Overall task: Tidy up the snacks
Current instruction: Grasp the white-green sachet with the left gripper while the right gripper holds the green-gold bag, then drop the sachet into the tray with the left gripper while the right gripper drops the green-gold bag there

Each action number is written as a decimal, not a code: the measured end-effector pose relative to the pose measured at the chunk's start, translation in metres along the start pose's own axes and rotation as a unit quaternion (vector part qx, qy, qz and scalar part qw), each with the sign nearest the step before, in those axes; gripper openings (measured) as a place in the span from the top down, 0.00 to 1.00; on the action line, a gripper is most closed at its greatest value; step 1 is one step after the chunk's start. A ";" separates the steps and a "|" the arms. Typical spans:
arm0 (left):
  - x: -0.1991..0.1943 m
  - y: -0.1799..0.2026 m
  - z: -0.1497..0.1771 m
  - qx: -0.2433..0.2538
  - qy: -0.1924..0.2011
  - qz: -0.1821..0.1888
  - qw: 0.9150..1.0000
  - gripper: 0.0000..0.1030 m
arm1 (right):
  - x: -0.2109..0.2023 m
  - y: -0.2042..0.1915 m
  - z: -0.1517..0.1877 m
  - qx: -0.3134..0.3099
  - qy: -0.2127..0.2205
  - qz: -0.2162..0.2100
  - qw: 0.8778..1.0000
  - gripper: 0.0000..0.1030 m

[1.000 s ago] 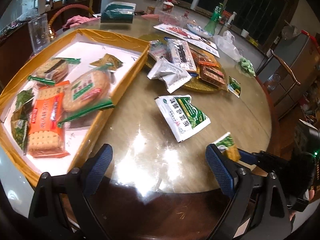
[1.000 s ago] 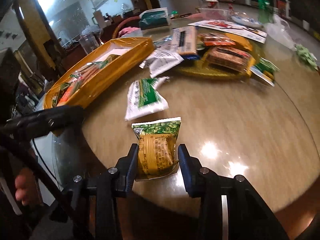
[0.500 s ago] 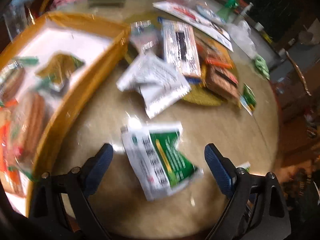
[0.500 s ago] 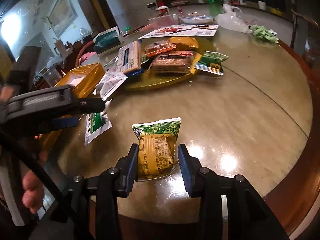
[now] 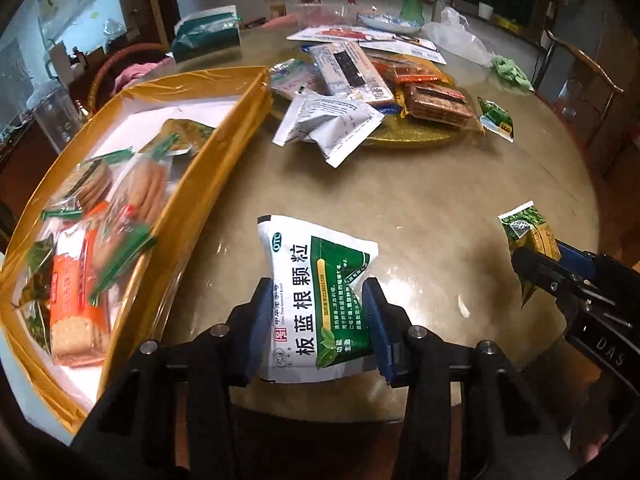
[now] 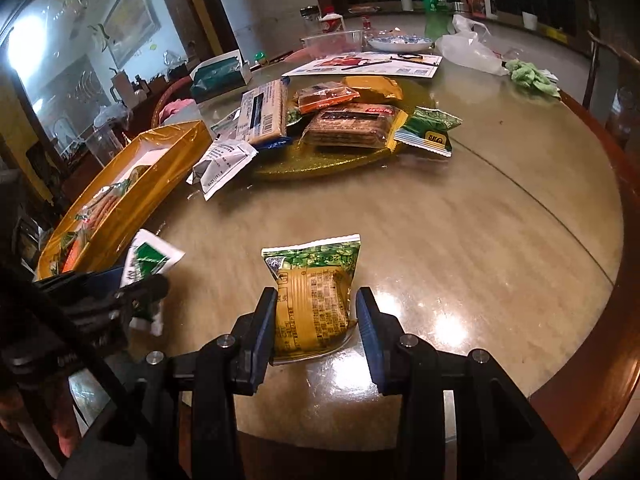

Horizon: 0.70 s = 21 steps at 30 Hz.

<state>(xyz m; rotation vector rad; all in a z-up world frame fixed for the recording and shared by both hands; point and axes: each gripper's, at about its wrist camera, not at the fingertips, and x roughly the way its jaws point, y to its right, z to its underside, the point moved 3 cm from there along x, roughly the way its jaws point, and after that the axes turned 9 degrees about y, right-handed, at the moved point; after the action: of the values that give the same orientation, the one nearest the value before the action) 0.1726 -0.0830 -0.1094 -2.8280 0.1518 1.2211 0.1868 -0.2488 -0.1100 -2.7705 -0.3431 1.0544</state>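
The left tongs [image 5: 316, 320] have just been closing and now pinch a white-and-green sachet [image 5: 316, 292] at lower centre of the left view. The right tongs [image 6: 316, 320] pinch a yellow-and-green snack packet [image 6: 312, 300] low in the right view. Left of the sachet, the yellow tray [image 5: 224, 160] wall is near; bare surface [image 5: 440, 200] lies open above and to the right.

Glossy table top [image 6: 460, 216] under my matt black plastic fingers [image 5: 372, 320]; crinkled shiny foil sachet [image 5: 316, 288], lower centre.
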 end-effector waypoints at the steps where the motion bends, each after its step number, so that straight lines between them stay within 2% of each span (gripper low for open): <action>1: 0.001 -0.001 0.000 -0.002 0.001 0.000 1.000 0.56 | 0.000 -0.001 0.000 -0.001 0.000 -0.002 1.000 0.62; 2: 0.000 0.000 0.001 -0.002 0.002 0.001 1.000 0.61 | 0.000 -0.001 0.001 -0.001 0.000 -0.001 1.000 0.62; 5: -0.005 0.000 0.003 -0.007 0.001 0.016 1.000 0.67 | -0.001 -0.002 0.001 -0.001 -0.001 -0.004 1.000 0.64; 7: -0.012 -0.001 0.006 -0.016 0.000 0.029 0.999 0.68 | -0.001 -0.003 0.001 -0.004 -0.002 -0.005 1.000 0.65; 12: -0.049 -0.013 0.007 -0.054 0.028 0.062 0.996 0.68 | -0.002 -0.004 0.001 -0.005 -0.001 -0.001 1.000 0.66; 16: -0.073 -0.034 0.002 -0.087 0.053 0.070 0.992 0.68 | -0.001 -0.008 0.000 -0.012 -0.002 -0.003 1.000 0.66; 21: -0.091 -0.073 -0.009 -0.133 0.069 0.079 0.986 0.68 | -0.003 -0.037 -0.016 -0.002 0.001 -0.061 0.998 0.66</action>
<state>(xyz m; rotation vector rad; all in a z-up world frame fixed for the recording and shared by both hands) 0.1256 -0.0055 -0.0360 -3.1890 0.2405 1.1514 0.1895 -0.2150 -0.0885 -2.7146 -0.5079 1.0222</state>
